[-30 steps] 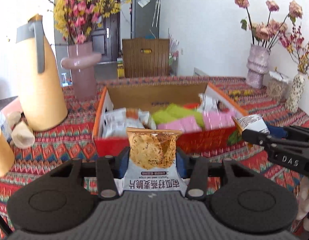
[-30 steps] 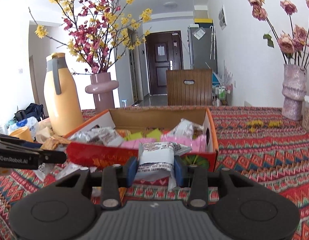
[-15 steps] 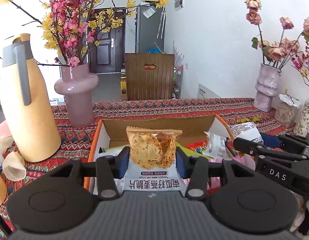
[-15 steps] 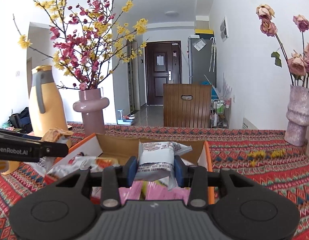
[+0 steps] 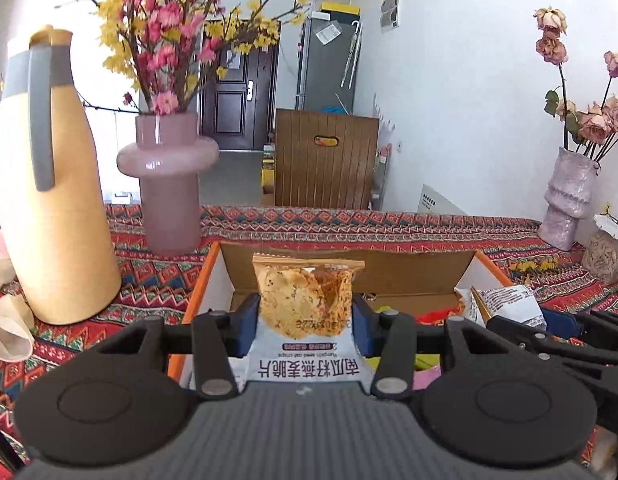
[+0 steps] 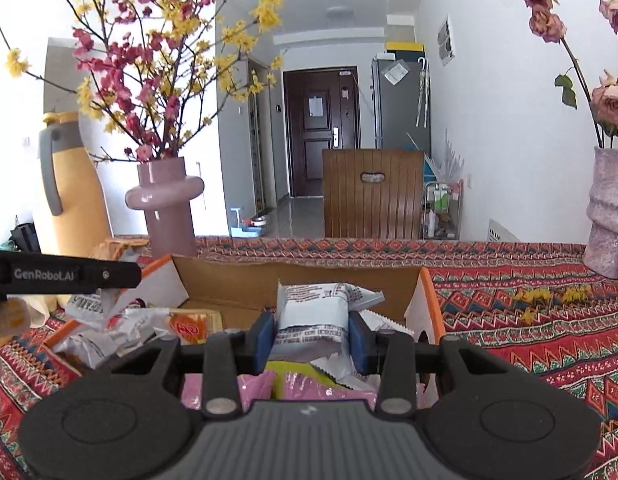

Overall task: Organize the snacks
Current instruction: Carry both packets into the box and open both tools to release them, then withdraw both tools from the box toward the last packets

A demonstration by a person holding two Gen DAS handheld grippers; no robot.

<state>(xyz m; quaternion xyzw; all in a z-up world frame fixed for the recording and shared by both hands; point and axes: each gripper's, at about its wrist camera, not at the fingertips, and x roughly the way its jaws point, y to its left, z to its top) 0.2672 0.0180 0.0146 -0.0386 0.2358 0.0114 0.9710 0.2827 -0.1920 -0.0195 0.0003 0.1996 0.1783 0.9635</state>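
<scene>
Within the last second both hands have carried their loads forward, from in front of the open orange-rimmed cardboard box (image 5: 409,268) to above it. The left gripper (image 5: 305,320) has its jaws clamped on a clear-windowed packet of golden oat crisps (image 5: 305,300) over the box's left half. The right gripper (image 6: 311,330) has its jaws clamped on a white printed snack pouch (image 6: 313,312) above the pink and green packets (image 6: 293,384) already inside. Both look ready for release into the box. The table (image 6: 529,332) wears a red patterned cloth; from left stand a tall yellow jug (image 5: 49,200), a pink vase of blossom (image 5: 167,176) and a rough lilac vase of dried roses (image 5: 569,200), with a hallway door behind.
</scene>
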